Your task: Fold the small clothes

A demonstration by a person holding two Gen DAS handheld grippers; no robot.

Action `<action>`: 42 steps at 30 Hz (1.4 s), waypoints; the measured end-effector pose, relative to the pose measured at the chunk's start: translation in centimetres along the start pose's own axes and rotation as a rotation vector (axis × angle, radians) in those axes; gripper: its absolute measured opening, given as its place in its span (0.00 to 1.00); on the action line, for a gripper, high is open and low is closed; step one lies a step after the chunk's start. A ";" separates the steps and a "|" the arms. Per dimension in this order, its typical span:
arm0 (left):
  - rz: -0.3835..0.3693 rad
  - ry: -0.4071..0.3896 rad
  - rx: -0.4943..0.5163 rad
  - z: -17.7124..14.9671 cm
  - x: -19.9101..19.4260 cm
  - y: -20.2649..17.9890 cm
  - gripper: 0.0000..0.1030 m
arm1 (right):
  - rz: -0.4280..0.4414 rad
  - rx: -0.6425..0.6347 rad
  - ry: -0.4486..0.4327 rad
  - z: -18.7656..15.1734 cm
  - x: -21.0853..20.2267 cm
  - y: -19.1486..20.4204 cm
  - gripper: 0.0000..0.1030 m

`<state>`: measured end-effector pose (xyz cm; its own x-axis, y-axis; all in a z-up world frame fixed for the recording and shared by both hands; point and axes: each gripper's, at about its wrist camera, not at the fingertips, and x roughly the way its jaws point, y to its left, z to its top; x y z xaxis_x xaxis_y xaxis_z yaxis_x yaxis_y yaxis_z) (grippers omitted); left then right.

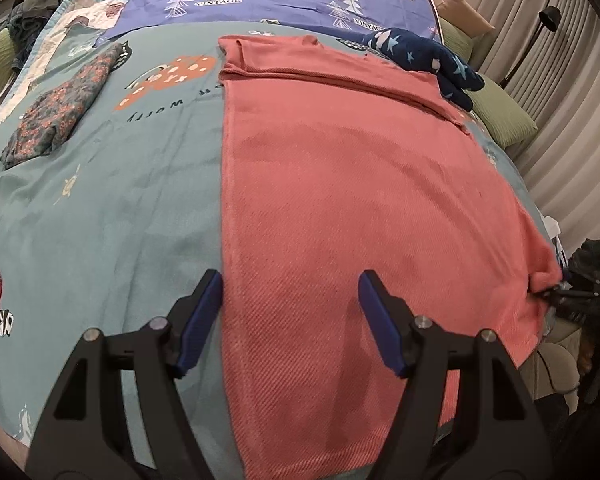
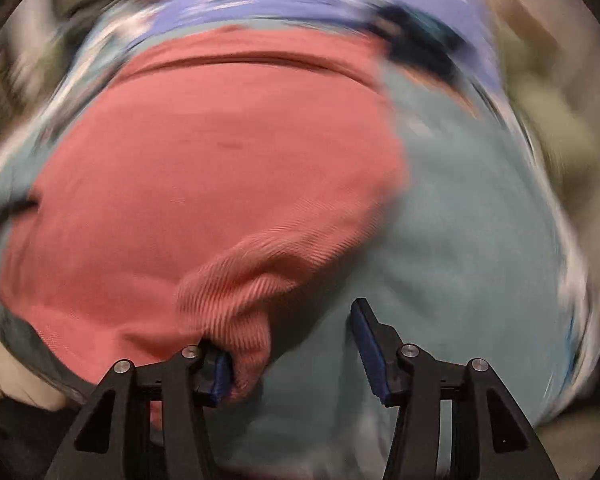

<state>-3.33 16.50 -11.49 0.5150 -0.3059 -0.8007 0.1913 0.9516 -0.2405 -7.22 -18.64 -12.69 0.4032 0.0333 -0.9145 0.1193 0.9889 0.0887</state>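
Coral garment (image 1: 340, 184) flat lengthwise on bedspread (image 1: 120, 208), left hand-held gripper (image 1: 290, 292) apart, right hand-held gripper (image 2: 288, 344) apart.

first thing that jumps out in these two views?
The salmon-pink garment spread flat across the teal bedspread, filling the middle of both views. The open left gripper straddles its near left edge; a bunched corner drapes over one finger of the open right gripper, whose view is motion-blurred.

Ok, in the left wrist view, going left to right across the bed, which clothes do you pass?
Folded floral-print grey garment → flat coral-pink knit garment → crumpled navy star-print garment.
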 end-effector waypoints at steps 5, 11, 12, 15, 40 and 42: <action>-0.032 0.009 -0.018 -1.0 -0.7 0.7 0.69 | 0.162 0.255 0.026 -3.5 -1.4 -7.7 0.50; -0.137 0.021 -0.042 -3.0 -2.0 1.2 0.69 | 0.429 0.238 -0.004 -2.9 -1.2 -9.2 0.50; -0.163 0.025 -0.051 -3.5 -2.3 1.4 0.69 | 0.454 0.222 0.004 -2.7 -0.8 -9.2 0.50; -0.221 0.033 -0.070 -4.8 -2.8 1.6 0.69 | 0.474 0.174 0.015 -2.6 0.0 -8.8 0.50; -0.262 0.082 -0.212 -6.6 -2.4 3.3 0.12 | 0.743 0.164 0.076 -2.3 3.9 -9.7 0.31; -0.259 0.075 -0.202 -6.5 -2.6 3.1 0.11 | 0.765 0.202 0.122 -2.0 4.5 -10.2 0.05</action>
<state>-9.47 20.40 -13.70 0.4067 -0.5421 -0.7353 0.1344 0.8317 -0.5388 -8.42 -28.28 -18.53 0.3388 0.7188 -0.6071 0.0163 0.6407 0.7676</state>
